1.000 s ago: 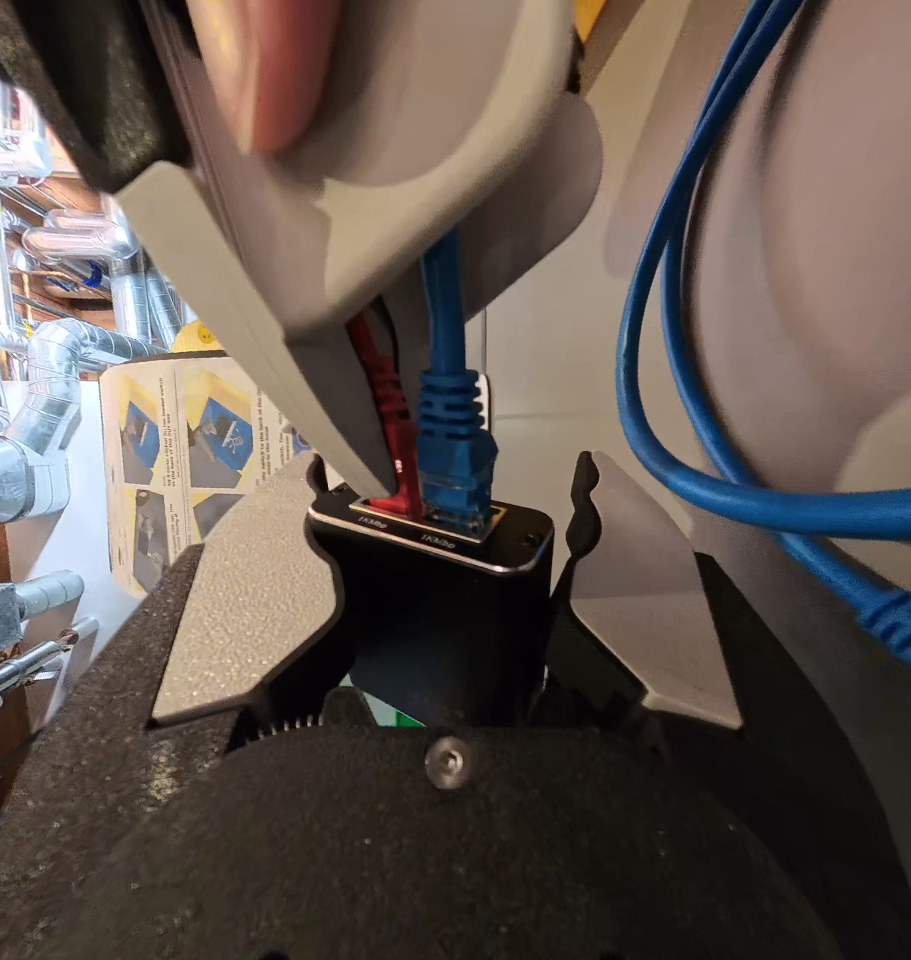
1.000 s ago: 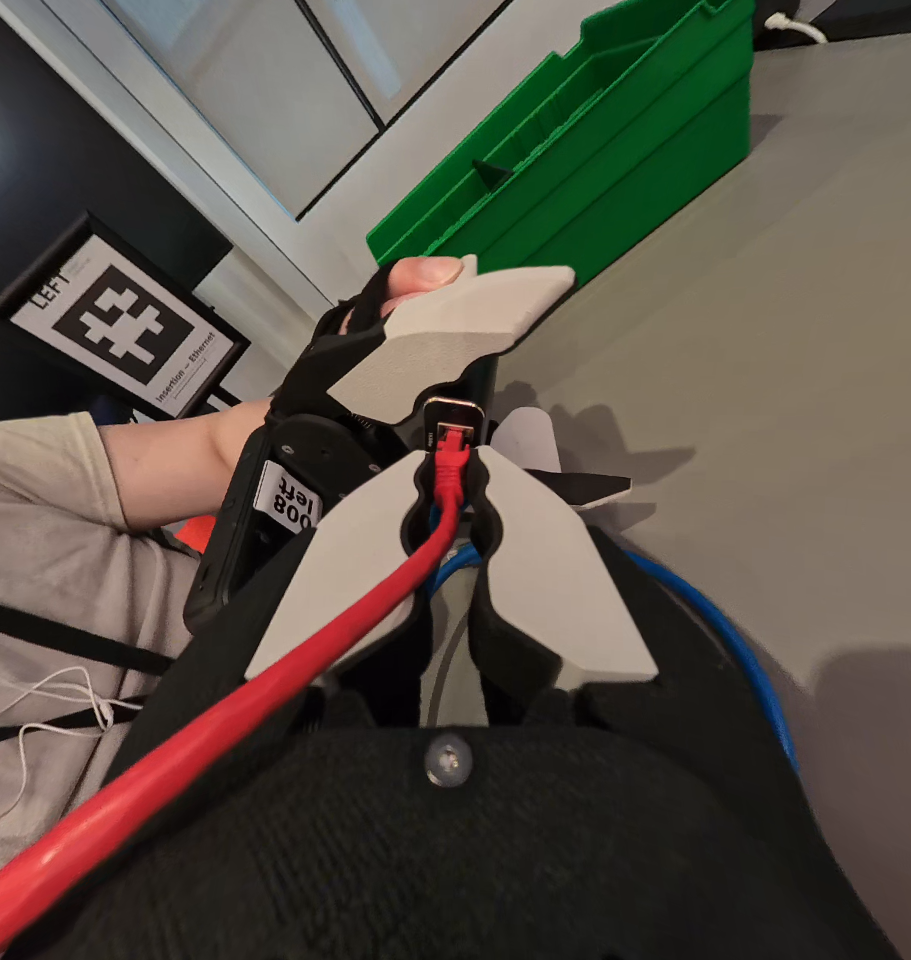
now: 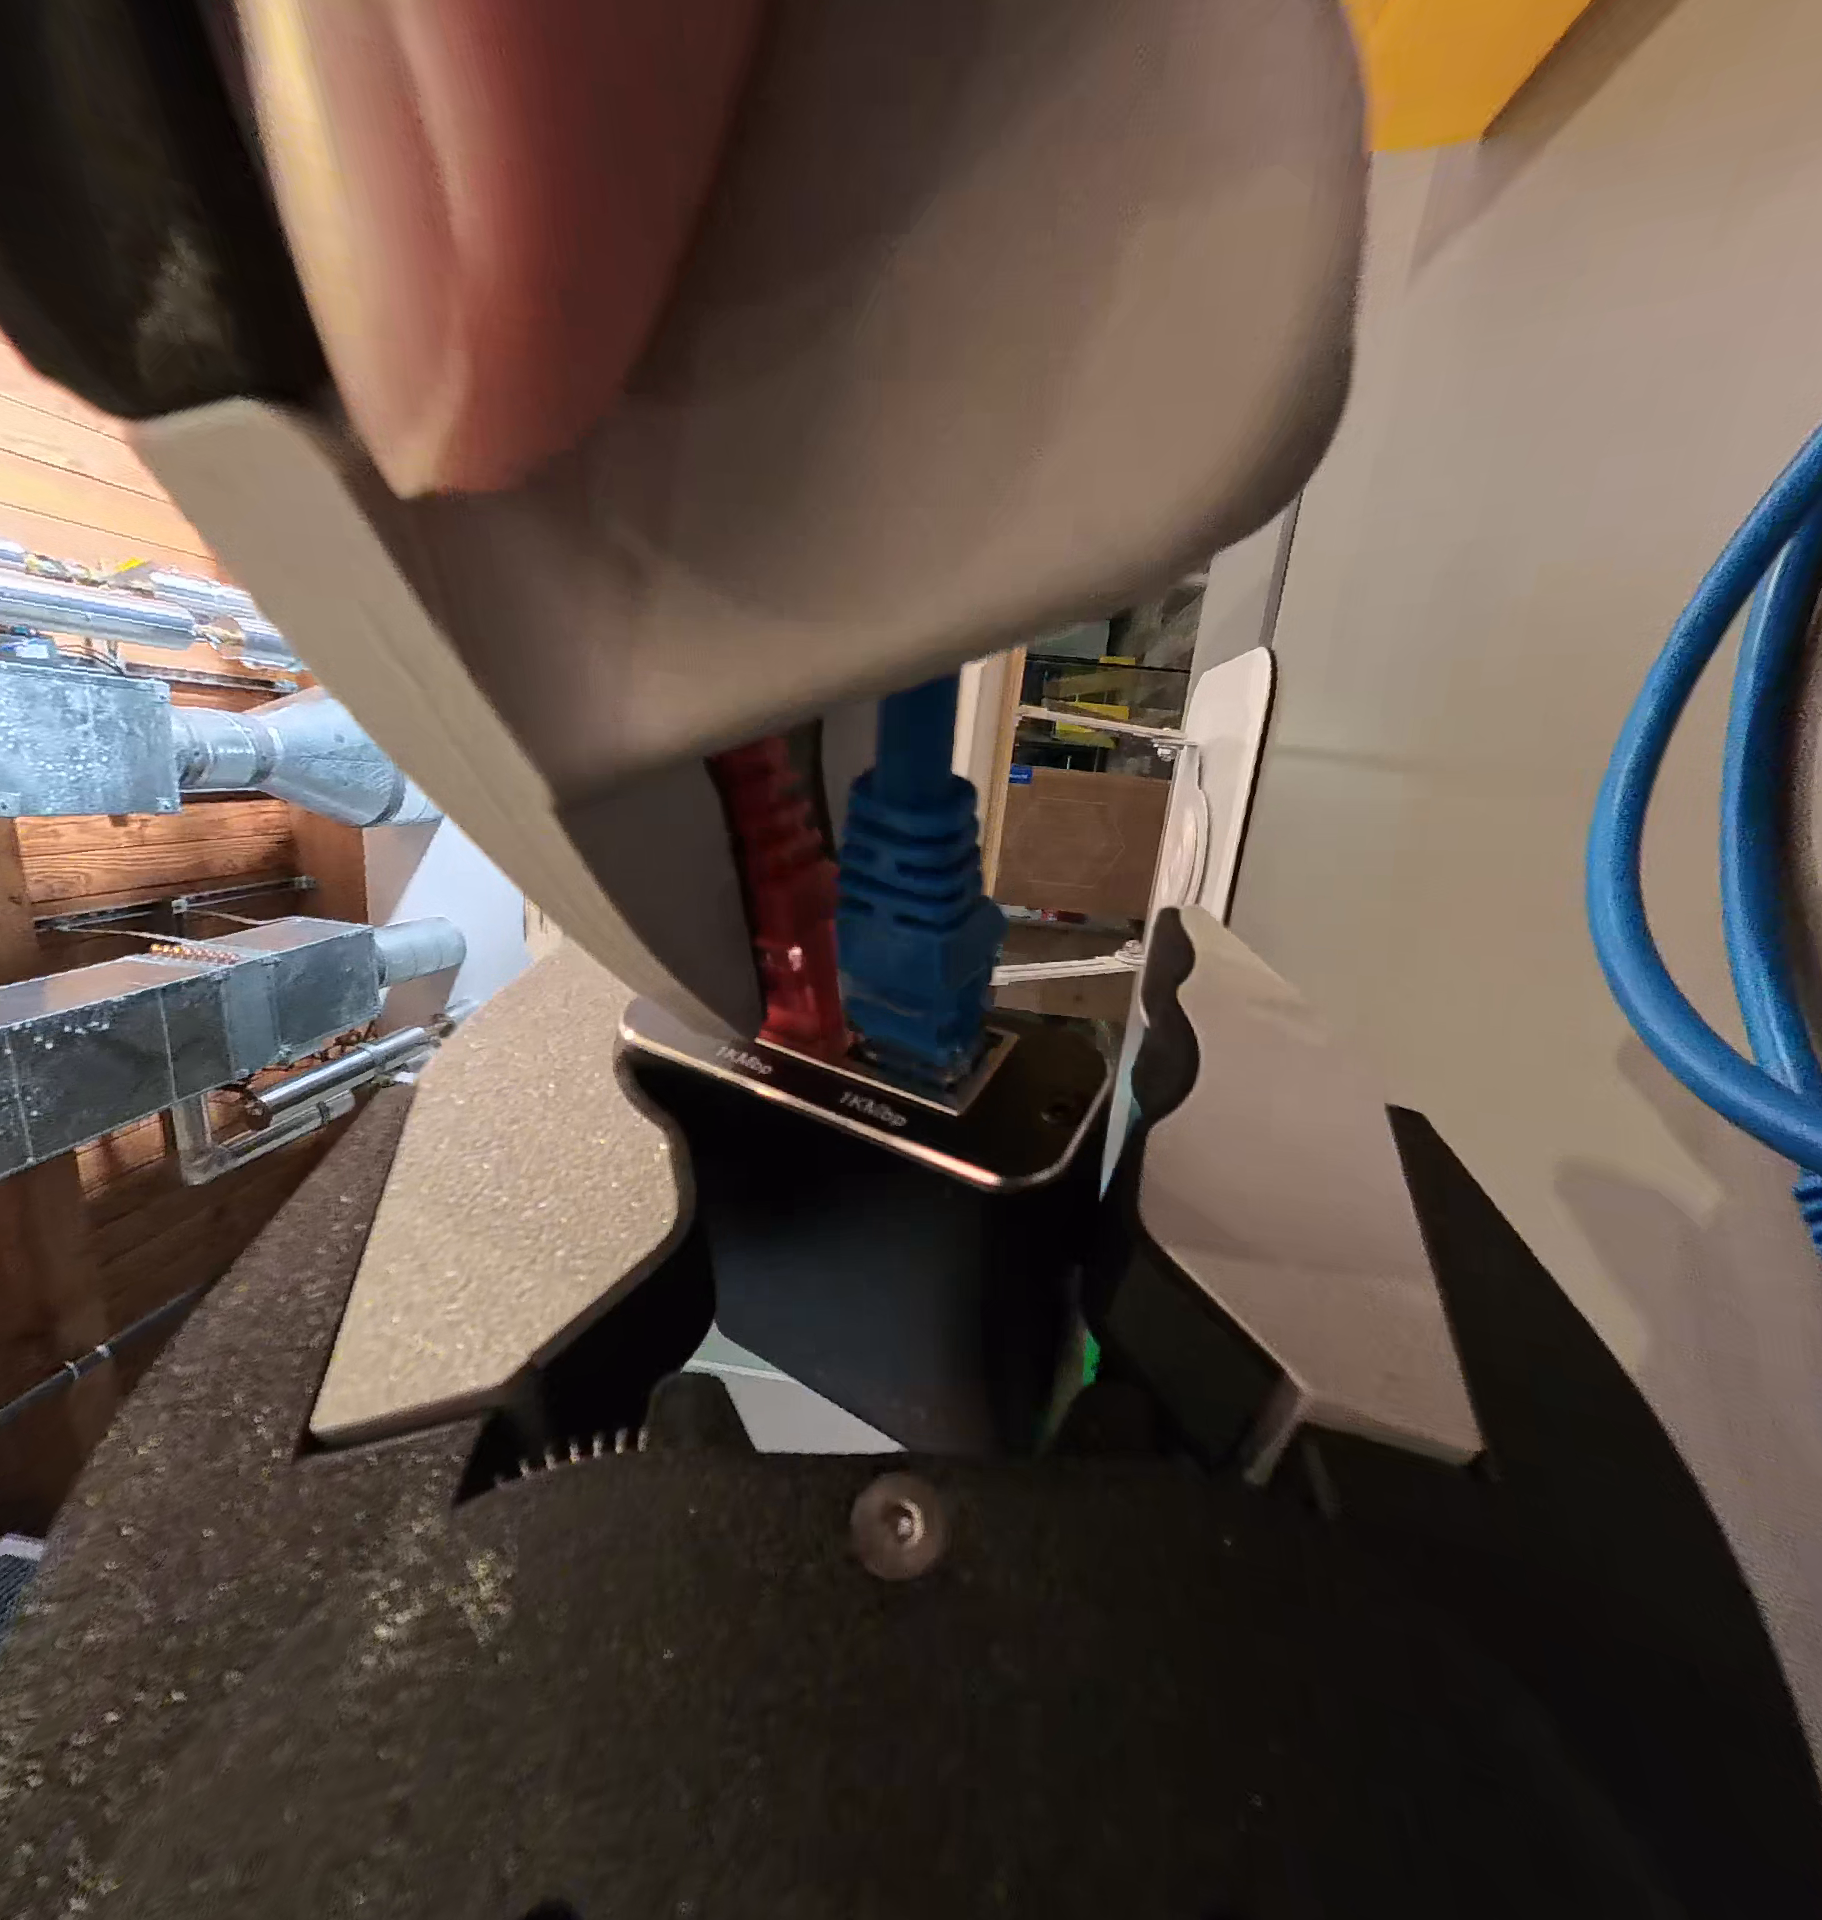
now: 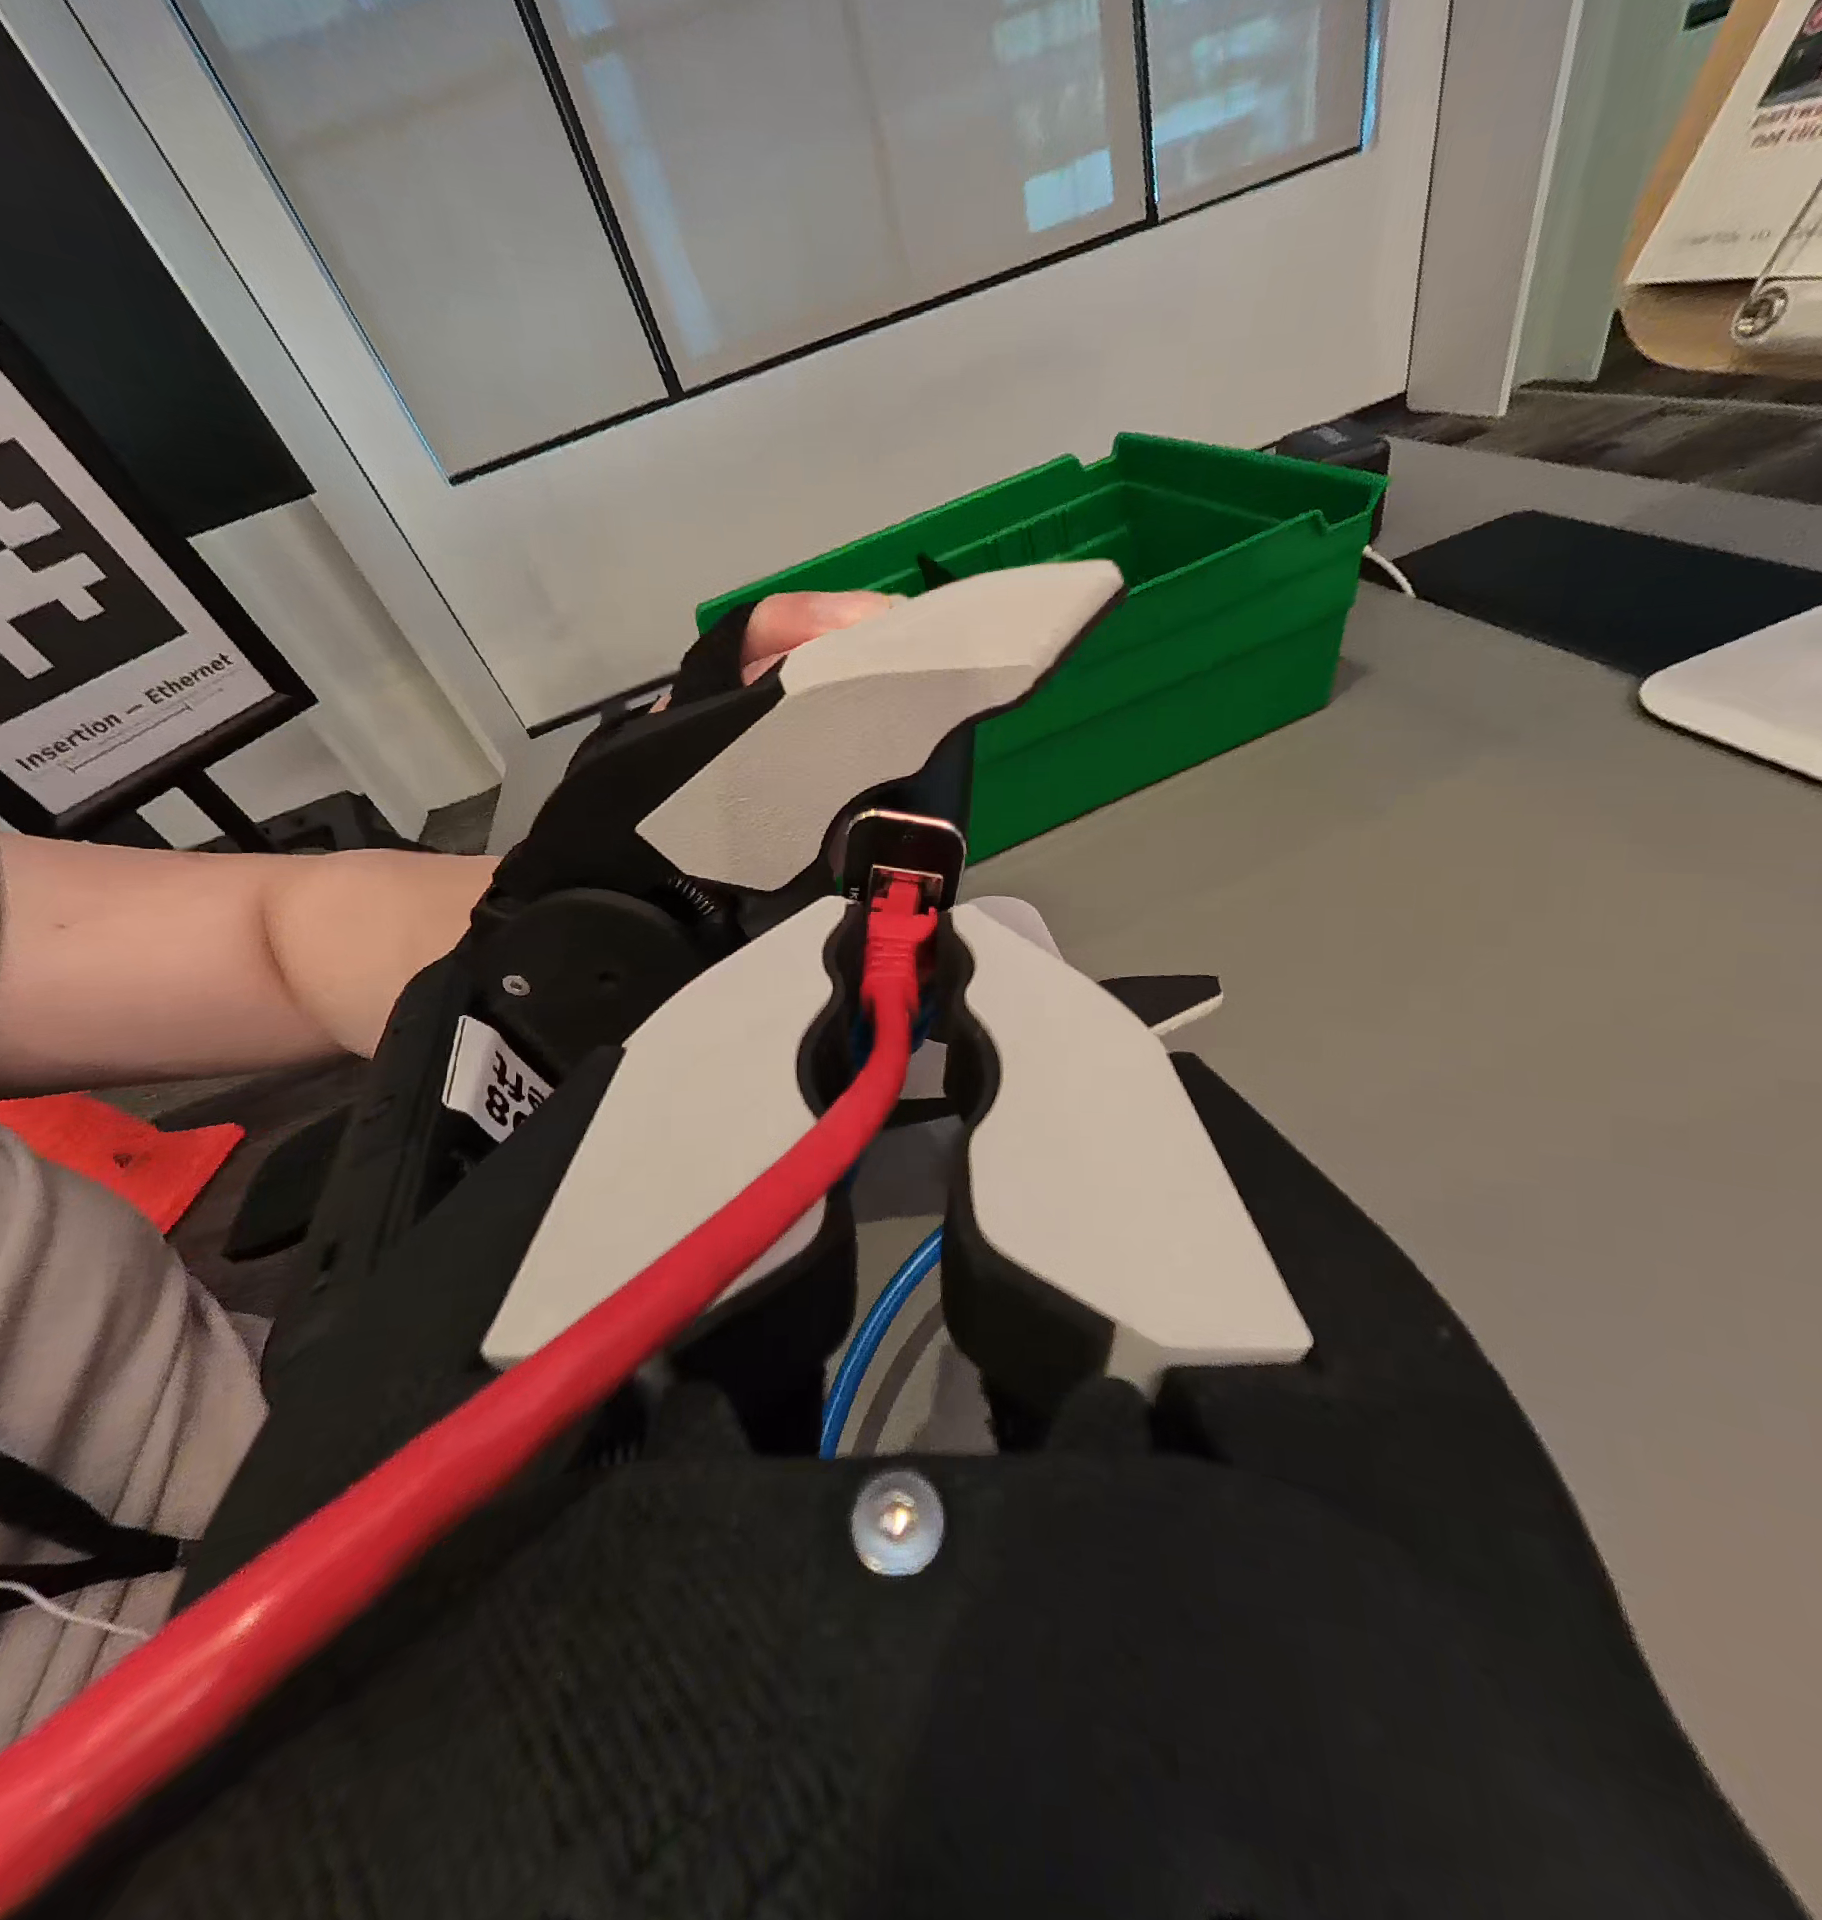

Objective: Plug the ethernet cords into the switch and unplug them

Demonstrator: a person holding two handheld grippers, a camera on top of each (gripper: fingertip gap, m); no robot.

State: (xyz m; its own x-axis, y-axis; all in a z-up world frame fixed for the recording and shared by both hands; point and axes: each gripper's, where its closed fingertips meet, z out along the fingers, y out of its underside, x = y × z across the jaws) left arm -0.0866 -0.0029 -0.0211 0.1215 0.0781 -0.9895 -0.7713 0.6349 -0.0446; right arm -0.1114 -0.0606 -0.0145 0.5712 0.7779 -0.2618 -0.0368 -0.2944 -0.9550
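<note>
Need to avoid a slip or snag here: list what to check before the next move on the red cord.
1. Left gripper clamps the small black, silver-rimmed switch box: ok.
2. Right gripper closed on the red ethernet plug: ok.
3. Red plug fully latched in its port: cannot tell.
4. Blue ethernet plug sits in the neighbouring port: ok.
5. Thin blue cord clear of the right gripper's fingers: not ok, it runs between them.

switch (image 3: 886,1226) looks like matt black metal with a shiny polished rim, cords are smooth rubbery plastic, red cord (image 4: 574,1382) a bit glossy, green bin (image 4: 1177,665) hard plastic, desk (image 4: 1509,1039) smooth matt grey
</note>
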